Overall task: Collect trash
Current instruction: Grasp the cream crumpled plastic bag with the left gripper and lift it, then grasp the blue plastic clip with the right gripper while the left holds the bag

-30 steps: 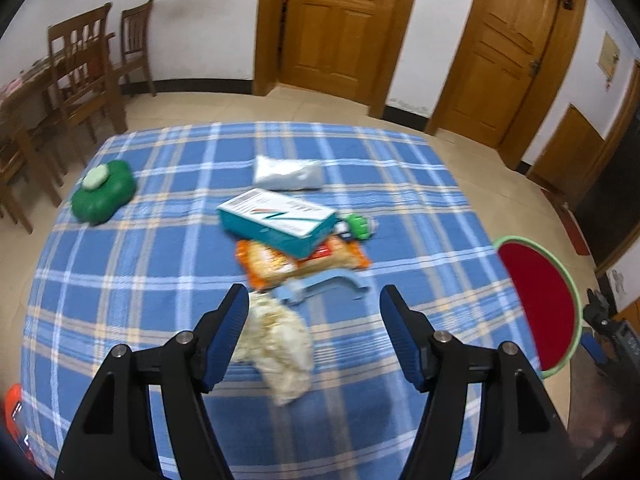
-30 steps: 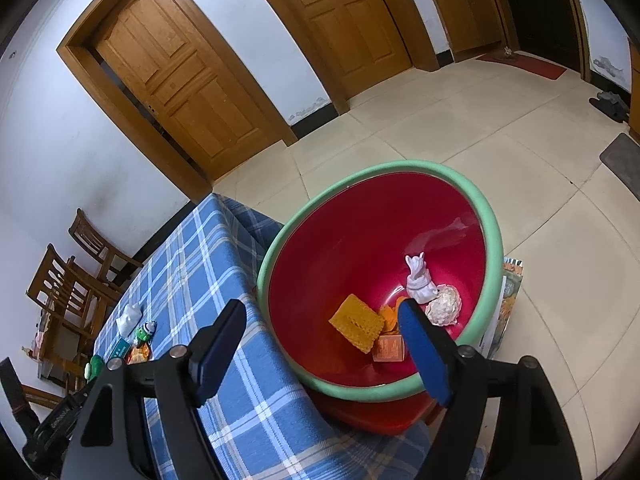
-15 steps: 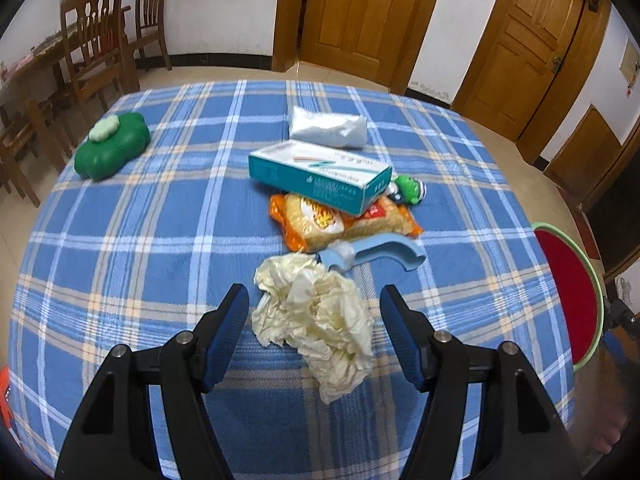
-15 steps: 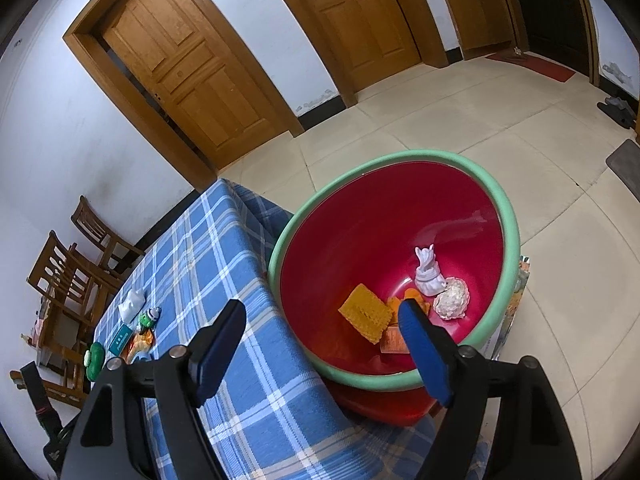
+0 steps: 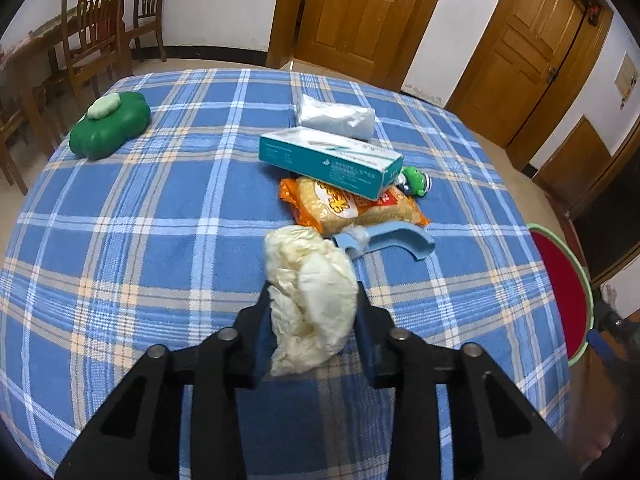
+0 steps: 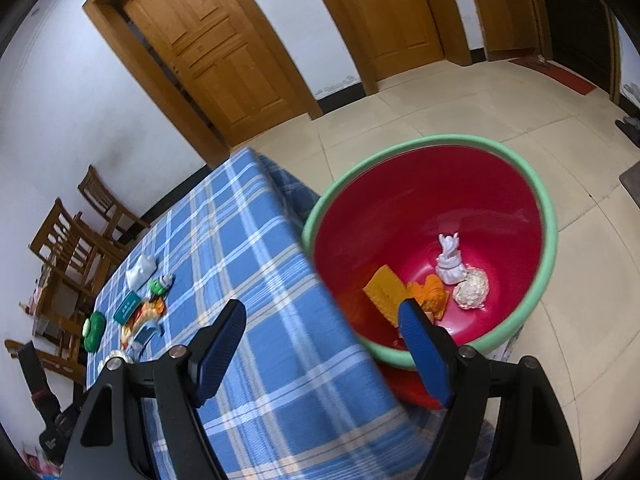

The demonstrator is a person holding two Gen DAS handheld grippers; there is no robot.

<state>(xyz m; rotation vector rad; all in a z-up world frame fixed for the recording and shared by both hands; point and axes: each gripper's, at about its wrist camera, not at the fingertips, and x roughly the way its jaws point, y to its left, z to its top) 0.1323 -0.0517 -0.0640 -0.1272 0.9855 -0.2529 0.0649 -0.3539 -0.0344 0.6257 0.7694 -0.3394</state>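
Observation:
A crumpled cream paper wad [image 5: 310, 292] lies on the blue plaid tablecloth [image 5: 140, 220]. My left gripper [image 5: 312, 304] is shut on the wad, one finger against each side. My right gripper [image 6: 320, 336] is open and empty, held over the table's edge beside a red basin with a green rim [image 6: 548, 216]. The basin holds several bits of trash: a white twisted bag [image 6: 450, 262], a crumpled ball [image 6: 472, 290] and orange wrappers [image 6: 404, 292]. The basin's rim also shows at the right of the left wrist view [image 5: 576, 260].
Beyond the wad lie a blue plastic tool [image 5: 388, 240], an orange snack packet [image 5: 348, 204], a teal box [image 5: 328, 158], a white pouch [image 5: 336, 118], a small green toy [image 5: 416, 180] and a green clover-shaped case [image 5: 108, 124]. Wooden chairs [image 5: 92, 32] stand at the far left.
My left gripper moved forward over the paper wad and closed on it. My right gripper swung left, so the basin sits further right in its view.

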